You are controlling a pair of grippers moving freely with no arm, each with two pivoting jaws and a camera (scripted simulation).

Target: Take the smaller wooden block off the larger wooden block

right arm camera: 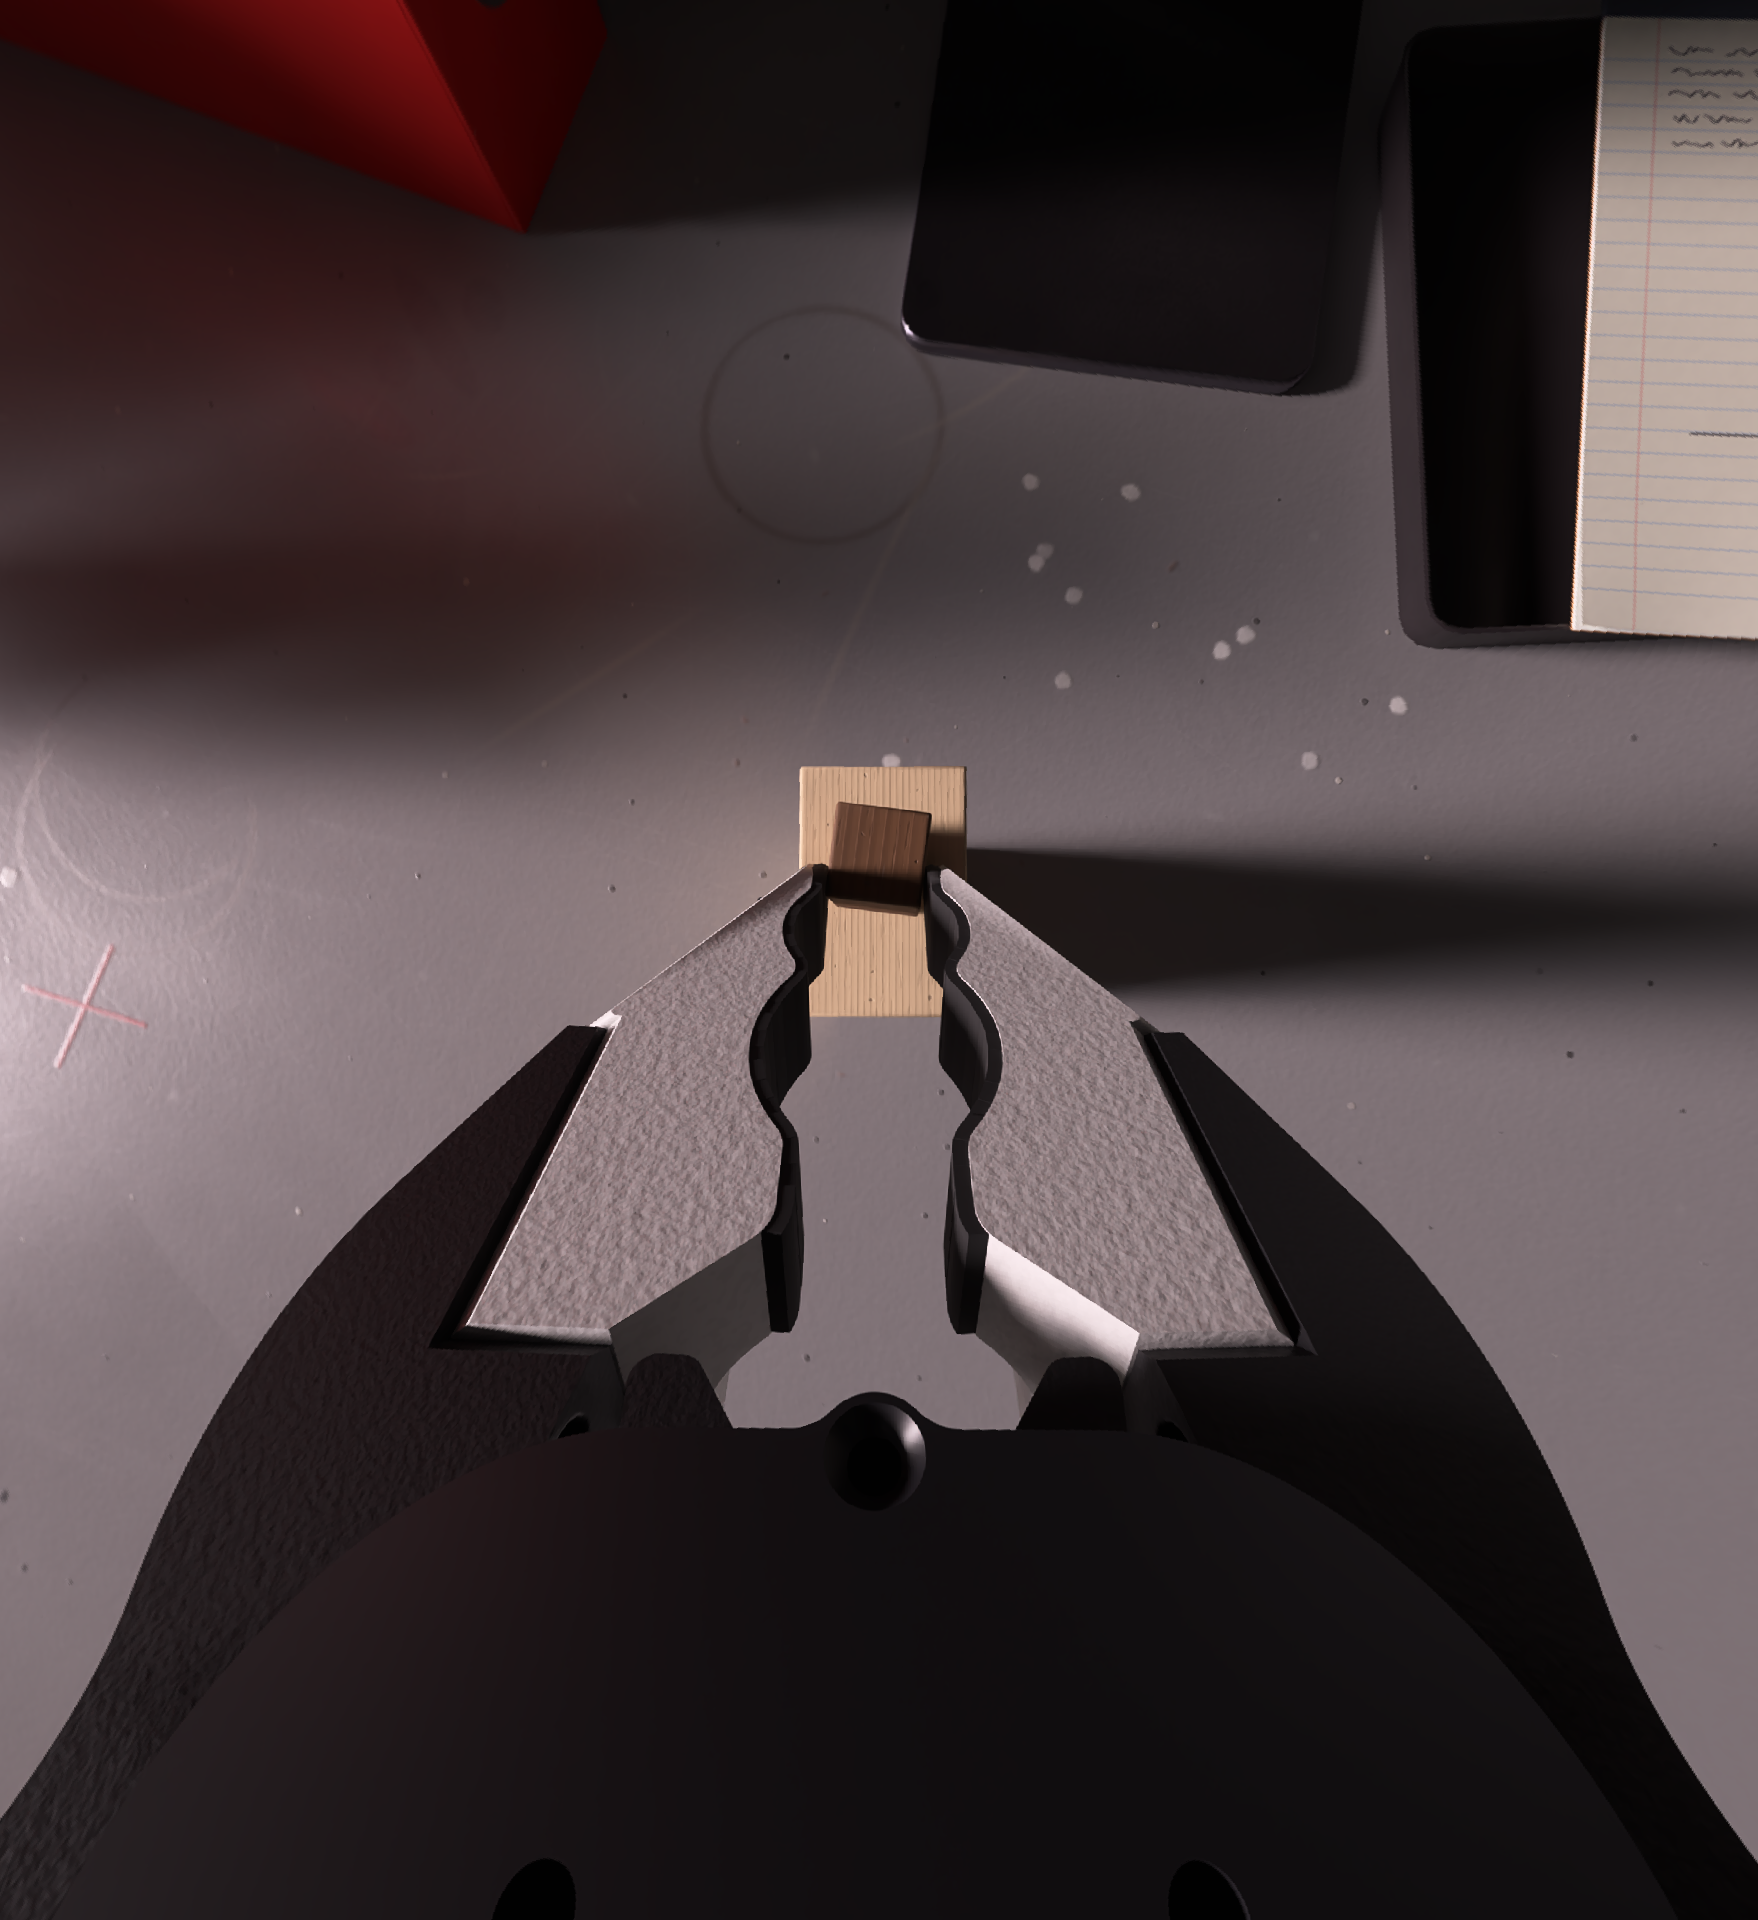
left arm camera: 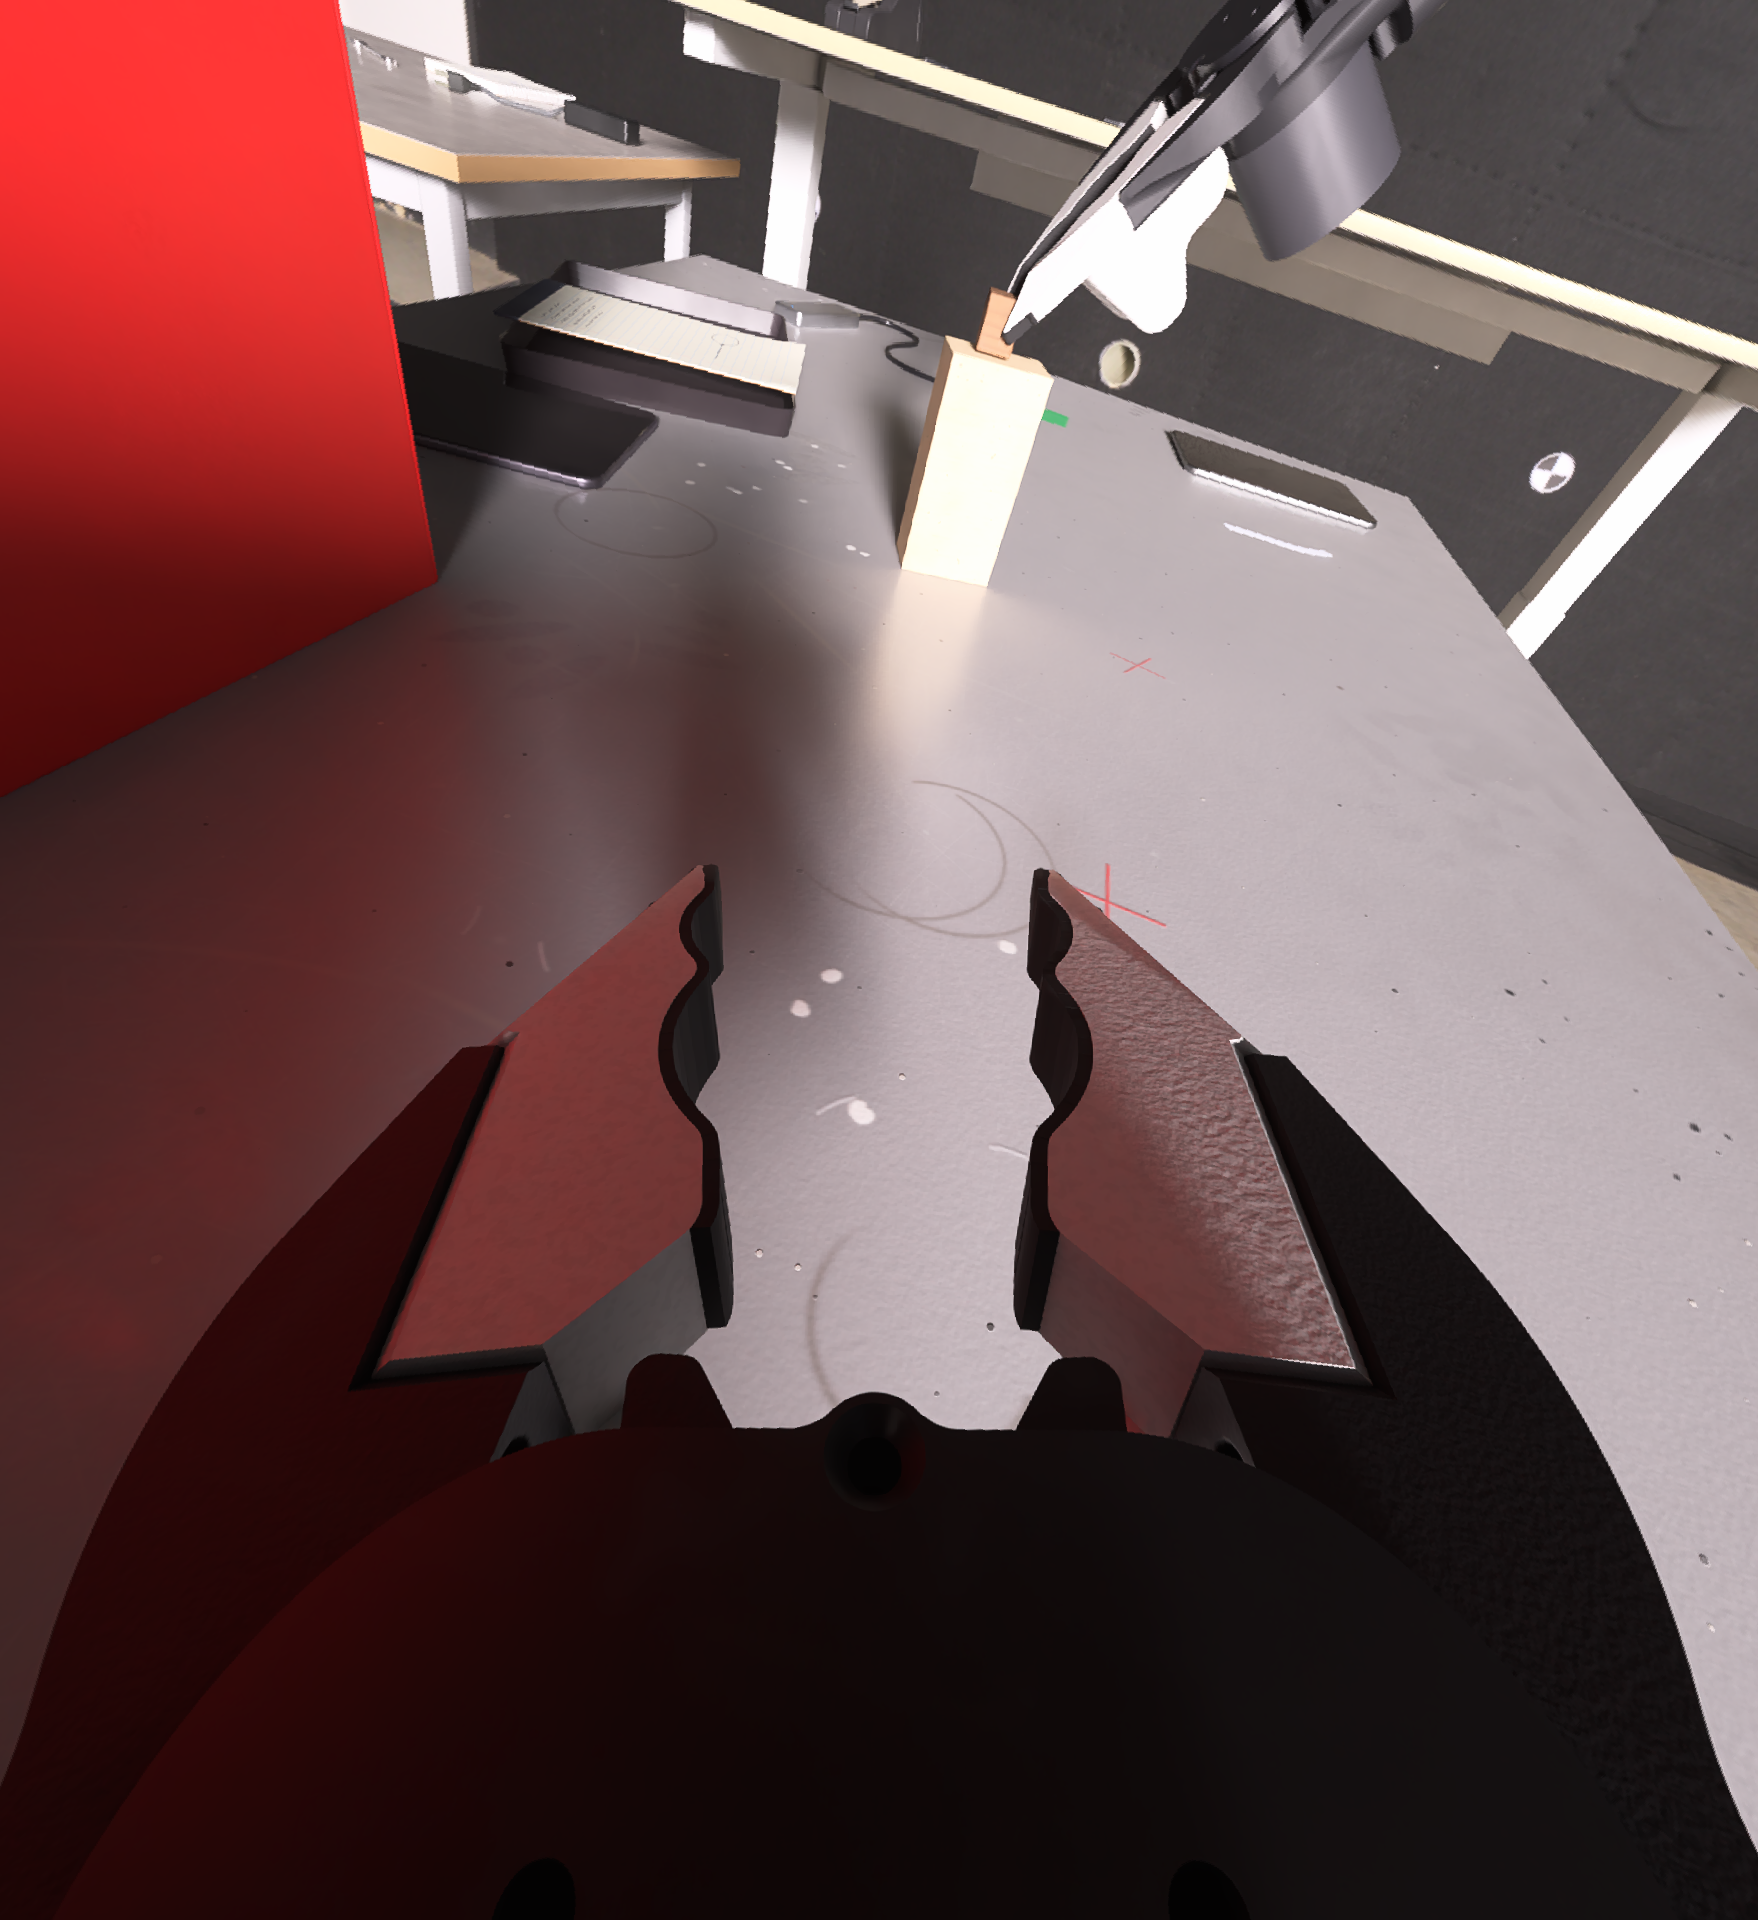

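in the right wrist view, the right hand-held gripper (right arm camera: 877, 883) points down at the smaller wooden block (right arm camera: 877, 844), its fingertips closed on the block's two sides at frame centre. the smaller block sits on top of the larger wooden block (right arm camera: 873, 971), which stands upright on the grey table (right arm camera: 335, 935). in the left wrist view, the left hand-held gripper (left arm camera: 875, 883) hangs low over the table with its fingers spread apart and nothing between them, well apart from the blocks in the upper middle of the frame. a red box (left arm camera: 127, 364) fills the upper left.

L low, level – R overhead; shared block (left arm camera: 970, 473).
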